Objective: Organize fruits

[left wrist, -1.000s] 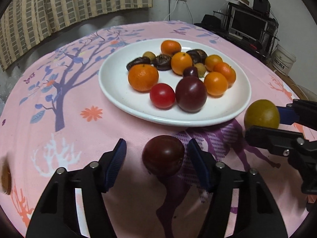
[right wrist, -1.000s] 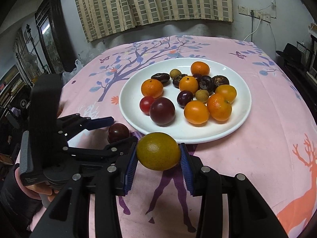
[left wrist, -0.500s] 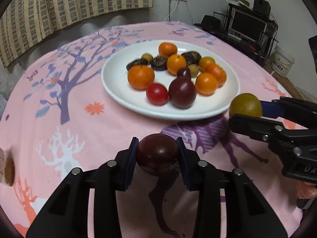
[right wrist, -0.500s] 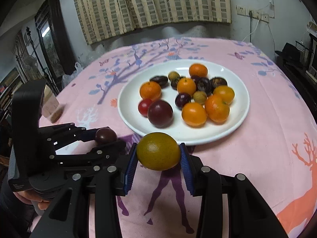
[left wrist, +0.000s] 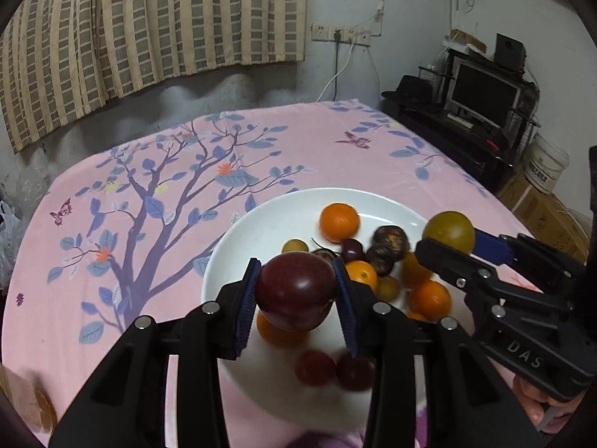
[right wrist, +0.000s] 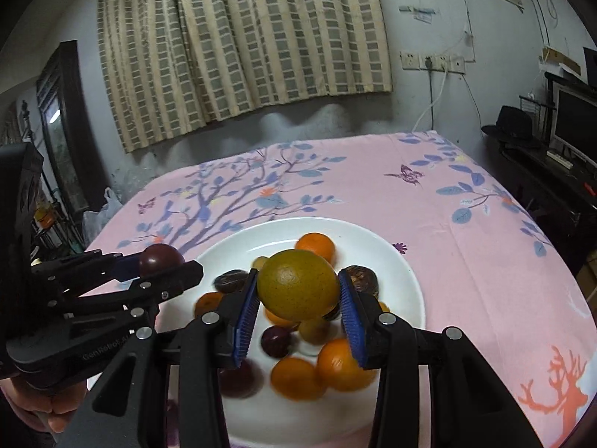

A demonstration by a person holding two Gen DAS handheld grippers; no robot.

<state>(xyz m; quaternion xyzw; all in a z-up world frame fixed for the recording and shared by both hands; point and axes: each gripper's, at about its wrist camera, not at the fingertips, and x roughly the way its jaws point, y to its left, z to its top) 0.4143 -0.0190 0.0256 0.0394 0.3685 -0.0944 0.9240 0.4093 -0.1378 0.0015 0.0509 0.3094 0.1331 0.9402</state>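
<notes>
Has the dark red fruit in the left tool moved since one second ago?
Yes. The dark red fruit, then on the cloth before the white plate, is now gripped by the left tool above the plate.

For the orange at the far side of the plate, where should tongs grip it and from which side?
Grip the far orange across its widest middle, coming from above on the far, rim side. It is round and squat; bare white plate lies behind and to its left, while a dark fruit crowds its near side.

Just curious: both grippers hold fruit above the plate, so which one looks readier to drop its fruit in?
Probably the left gripper: its dark red plum hangs above bare white plate.
</notes>
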